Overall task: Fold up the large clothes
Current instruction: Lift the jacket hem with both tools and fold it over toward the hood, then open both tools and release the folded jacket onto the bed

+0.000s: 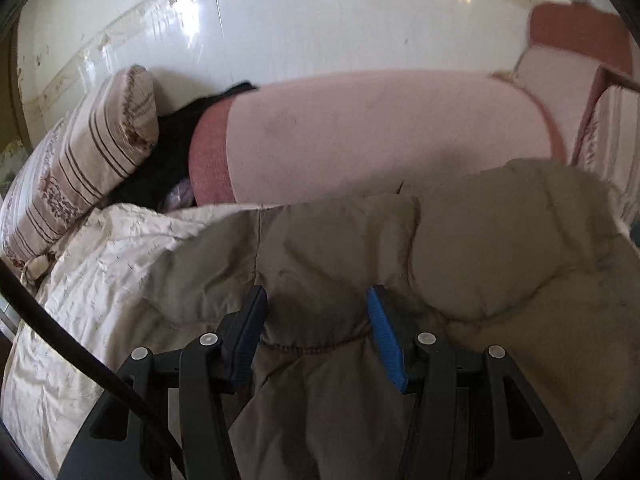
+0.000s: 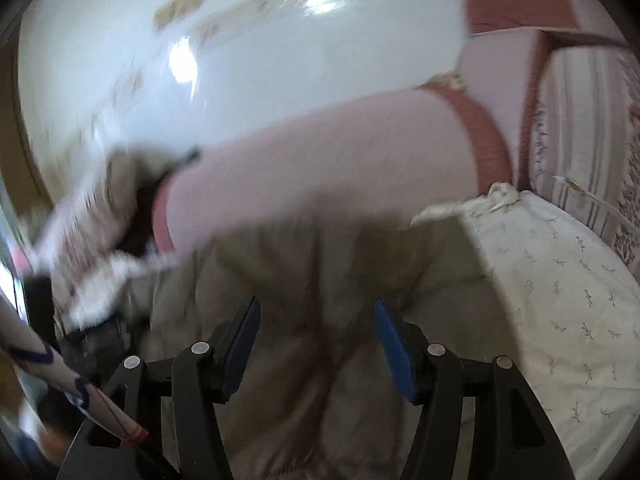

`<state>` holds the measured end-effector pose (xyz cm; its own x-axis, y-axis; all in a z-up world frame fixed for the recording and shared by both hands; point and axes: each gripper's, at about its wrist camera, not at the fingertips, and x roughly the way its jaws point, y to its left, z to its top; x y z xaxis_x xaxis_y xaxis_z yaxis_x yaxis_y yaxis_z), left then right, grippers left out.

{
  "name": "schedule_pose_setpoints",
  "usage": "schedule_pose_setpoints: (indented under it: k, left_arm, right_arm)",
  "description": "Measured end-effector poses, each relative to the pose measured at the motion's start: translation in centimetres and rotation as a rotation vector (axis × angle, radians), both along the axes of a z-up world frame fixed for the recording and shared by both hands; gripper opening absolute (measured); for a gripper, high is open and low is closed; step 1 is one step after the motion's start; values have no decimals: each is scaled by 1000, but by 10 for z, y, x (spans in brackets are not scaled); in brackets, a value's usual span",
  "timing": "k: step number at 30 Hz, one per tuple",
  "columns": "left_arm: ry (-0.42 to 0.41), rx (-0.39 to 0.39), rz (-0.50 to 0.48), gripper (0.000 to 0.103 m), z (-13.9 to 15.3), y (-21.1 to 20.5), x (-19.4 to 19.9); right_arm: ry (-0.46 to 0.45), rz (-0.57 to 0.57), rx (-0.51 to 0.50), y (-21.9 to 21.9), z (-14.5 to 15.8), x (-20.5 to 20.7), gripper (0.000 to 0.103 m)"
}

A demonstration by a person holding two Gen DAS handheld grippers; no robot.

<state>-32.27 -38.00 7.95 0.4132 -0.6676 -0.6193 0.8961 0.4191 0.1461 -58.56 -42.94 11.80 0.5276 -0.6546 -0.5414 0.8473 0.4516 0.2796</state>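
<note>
A large tan padded jacket [image 1: 440, 248] lies bunched on a cream patterned bedspread [image 1: 100, 272]. My left gripper [image 1: 318, 300] is open, its blue-padded fingers [image 1: 386, 340] spread over a fold of the jacket near an elastic seam. In the right wrist view, which is blurred by motion, the jacket [image 2: 304, 280] lies under my right gripper [image 2: 316, 312], which is open and holds nothing. The cream bedspread [image 2: 560, 300] shows to its right.
A pink headboard [image 1: 380, 132] runs behind the bed. A striped pillow [image 1: 92, 160] and dark clothing [image 1: 172, 160] lie at the left. A glossy white wall [image 1: 280, 20] is behind. A striped cushion [image 2: 592, 128] stands at the right. A patterned sleeve [image 2: 60, 380] is at lower left.
</note>
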Motion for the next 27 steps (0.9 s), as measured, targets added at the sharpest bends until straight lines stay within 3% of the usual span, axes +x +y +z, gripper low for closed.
schedule_pose_setpoints:
  k: [4,8,18,22,24,27]
  left_arm:
    - [-6,42,16,56,-16,-26,9]
    - [-29,50,24,61,-30,-47,14]
    - [-14,62,40,62,-51,-70,19]
    - [5,80,66,69,-42,-61,21]
    - [32,150,81,70,-29,-43,21]
    - [92,136,30,76,-3,14,11]
  right_arm:
    - [137,-35,13,-25,-33,34,64]
    - [129,-38,66,-50,-57,43,67]
    - [179,-63,74,-68,-74,58,69]
    - [161,-51,114,-72,-71,54,69]
    - [134,-58,170,-55,-55,43,69]
    - [-63,-40,159,0,-24,3,76]
